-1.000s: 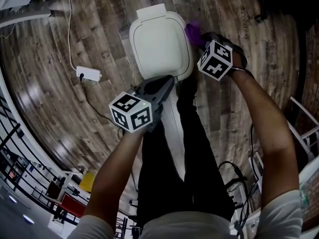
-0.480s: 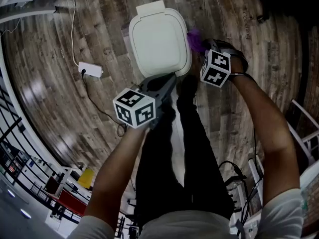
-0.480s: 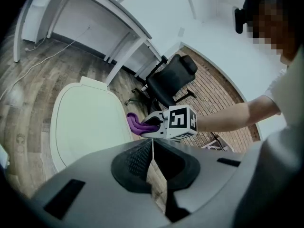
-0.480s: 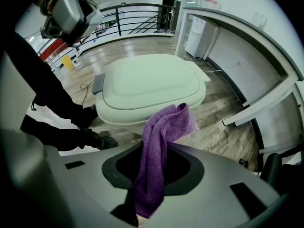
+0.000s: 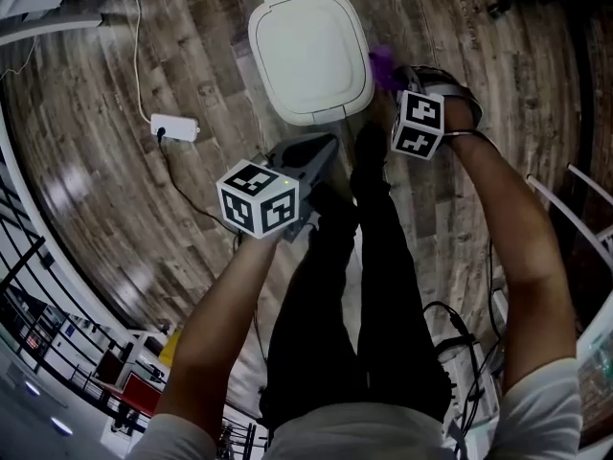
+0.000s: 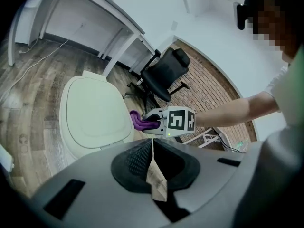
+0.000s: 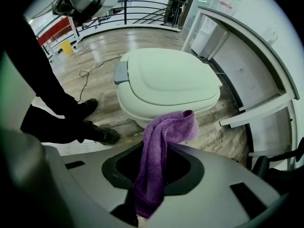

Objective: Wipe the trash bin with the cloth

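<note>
Wood-plank floor [image 5: 96,84] holds the white trash bin [image 5: 308,51]; right claw [image 5: 393,77] clamps the purple cloth [image 7: 161,141], left claw [image 6: 153,148] clenched empty.

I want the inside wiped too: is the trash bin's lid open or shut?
Shut. The lid lies flat on the trash bin, with no gap showing in the head or right gripper view.

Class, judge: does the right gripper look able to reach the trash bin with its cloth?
Probably yes: the right gripper, shut on the purple cloth, hangs beside the trash bin, with nothing between them.
</note>
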Tool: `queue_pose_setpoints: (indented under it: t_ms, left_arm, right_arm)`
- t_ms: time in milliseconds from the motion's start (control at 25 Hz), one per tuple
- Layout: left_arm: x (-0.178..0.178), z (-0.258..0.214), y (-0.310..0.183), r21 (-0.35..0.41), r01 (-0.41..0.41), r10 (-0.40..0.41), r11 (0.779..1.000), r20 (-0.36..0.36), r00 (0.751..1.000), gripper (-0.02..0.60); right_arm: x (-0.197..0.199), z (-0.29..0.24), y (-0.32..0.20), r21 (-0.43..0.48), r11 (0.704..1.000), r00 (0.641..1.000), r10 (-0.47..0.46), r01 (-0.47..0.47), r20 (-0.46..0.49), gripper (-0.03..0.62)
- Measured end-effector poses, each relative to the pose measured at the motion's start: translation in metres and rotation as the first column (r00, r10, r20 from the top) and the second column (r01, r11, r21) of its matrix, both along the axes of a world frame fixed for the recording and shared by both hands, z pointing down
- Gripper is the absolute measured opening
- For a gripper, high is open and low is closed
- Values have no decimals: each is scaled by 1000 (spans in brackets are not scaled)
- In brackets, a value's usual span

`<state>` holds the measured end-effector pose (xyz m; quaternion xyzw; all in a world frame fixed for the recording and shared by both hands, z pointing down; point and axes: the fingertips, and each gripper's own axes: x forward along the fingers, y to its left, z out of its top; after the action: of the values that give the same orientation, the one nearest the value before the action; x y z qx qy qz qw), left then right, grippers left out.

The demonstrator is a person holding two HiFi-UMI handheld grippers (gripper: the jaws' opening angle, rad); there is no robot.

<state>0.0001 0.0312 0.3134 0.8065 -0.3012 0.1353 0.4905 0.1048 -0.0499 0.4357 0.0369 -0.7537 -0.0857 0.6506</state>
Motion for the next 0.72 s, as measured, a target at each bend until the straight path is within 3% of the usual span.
queue_pose_setpoints:
  t_ms: [240, 560, 720]
  left_arm:
    - [-6, 2, 31, -16, 4, -4, 1000, 11, 1000, 9]
    - [12, 10, 43, -25, 88, -88, 996, 17, 996, 9]
    - [22, 15, 54, -43, 102, -102, 994, 23, 995, 9]
  right_arm:
    - [1, -1, 30, 2, 1000, 1000, 5, -5, -8, 109]
    - [17, 6, 86, -66, 982, 984, -179, 177, -14, 109]
    - [26, 8, 111, -105, 972, 978, -211, 210, 8, 109]
